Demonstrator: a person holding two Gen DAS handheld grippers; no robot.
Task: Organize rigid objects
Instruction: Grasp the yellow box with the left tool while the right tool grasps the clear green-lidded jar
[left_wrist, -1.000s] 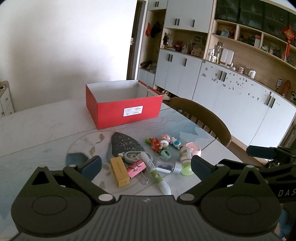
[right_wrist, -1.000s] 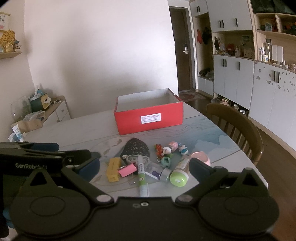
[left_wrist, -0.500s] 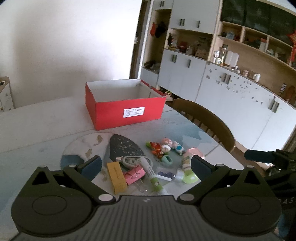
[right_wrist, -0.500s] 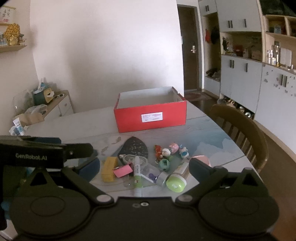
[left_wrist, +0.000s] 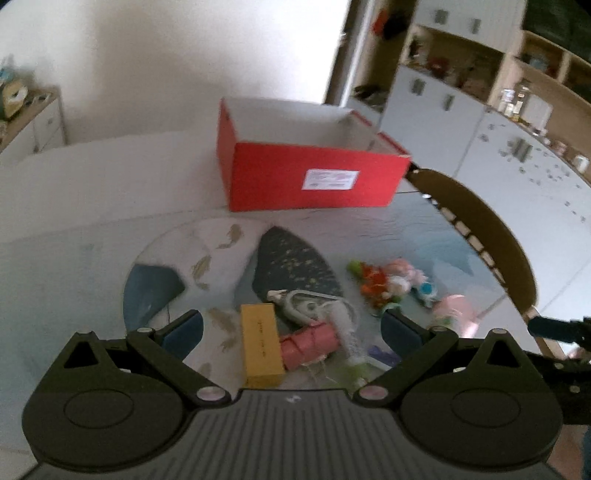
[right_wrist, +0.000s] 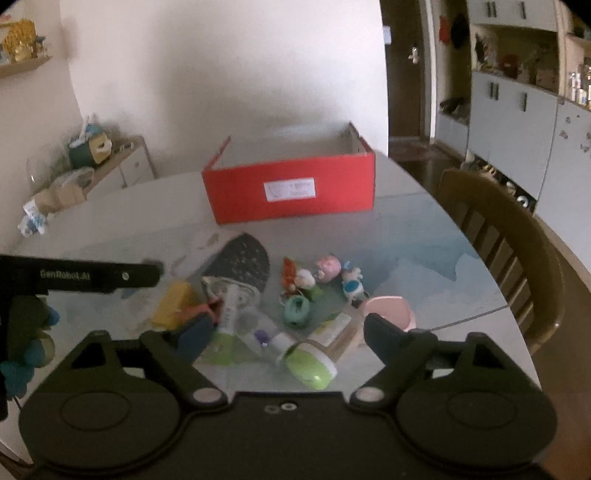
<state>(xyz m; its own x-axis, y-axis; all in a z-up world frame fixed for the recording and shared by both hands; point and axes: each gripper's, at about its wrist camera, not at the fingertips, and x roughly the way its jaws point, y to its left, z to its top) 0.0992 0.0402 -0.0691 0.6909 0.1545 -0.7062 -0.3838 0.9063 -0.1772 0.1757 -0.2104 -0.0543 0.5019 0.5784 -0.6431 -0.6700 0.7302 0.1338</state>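
Red cardboard marks the box (left_wrist: 314, 181) at the back of the tabletop (left_wrist: 74, 206); in the left wrist view the left tongs (left_wrist: 291, 328) have dropped closer over the clutter than a second ago, jaws apart and empty above the yellow carton (left_wrist: 260, 343) and pink clip (left_wrist: 310, 343). In the right wrist view the right tongs (right_wrist: 284, 336) have likewise come nearer and have just been closing, though they are not clamped on anything, with the green-capped bottle (right_wrist: 310, 363) between them, so a first pick looks imminent and nothing appears boxed yet.
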